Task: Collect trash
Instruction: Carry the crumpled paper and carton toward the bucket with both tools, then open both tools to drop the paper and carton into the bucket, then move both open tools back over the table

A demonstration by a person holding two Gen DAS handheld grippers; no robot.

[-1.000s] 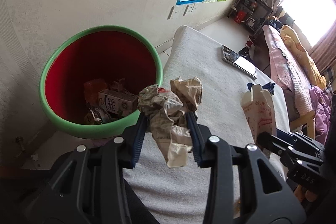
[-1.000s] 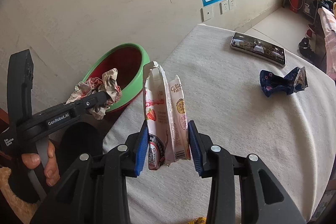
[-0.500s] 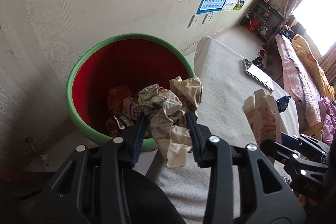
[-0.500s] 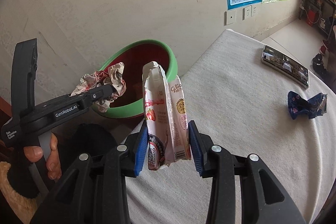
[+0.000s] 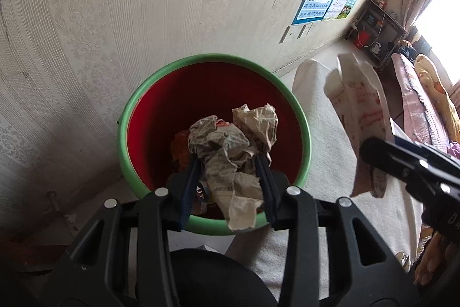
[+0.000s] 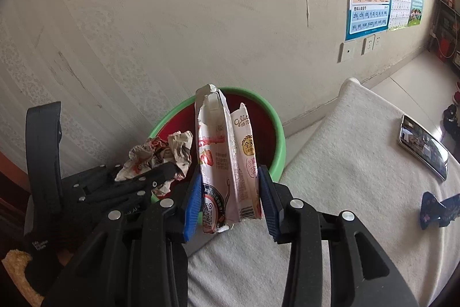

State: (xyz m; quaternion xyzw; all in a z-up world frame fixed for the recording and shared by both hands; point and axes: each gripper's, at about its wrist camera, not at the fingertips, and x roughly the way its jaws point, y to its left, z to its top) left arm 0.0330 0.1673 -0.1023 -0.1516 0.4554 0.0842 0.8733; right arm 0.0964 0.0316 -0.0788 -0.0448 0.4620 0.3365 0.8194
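The left gripper (image 5: 228,177) is clamped on a crumpled paper wad (image 5: 234,146), and from its own camera the wad hangs over the mouth of the bin (image 5: 299,111), a red tub with a green rim standing on the floor beside the cloth-covered table (image 6: 359,163). The right gripper (image 6: 228,192) grips a flattened pink carton (image 6: 218,157), upright between its blue pads; from its camera the carton looks to sit just short of the bin's near rim, though the fisheye makes that hard to judge. To do this step well, the left side seems ready: part the jaws fully and let the wad fall straight down, since its loose tail droops below the pads and could snag on a pad if they open only a little. The carton is the trickier piece, being tall, light and stiff; it should be carried further over the red interior before release, otherwise it may strike the rim and tip onto the floor or back onto the cloth. The two grippers are close together above the bin, so dropping one load at a time would avoid a knock. A blue wrapper (image 6: 437,210) lies on the table, near a phone (image 6: 424,147), and is likely the next pickup.
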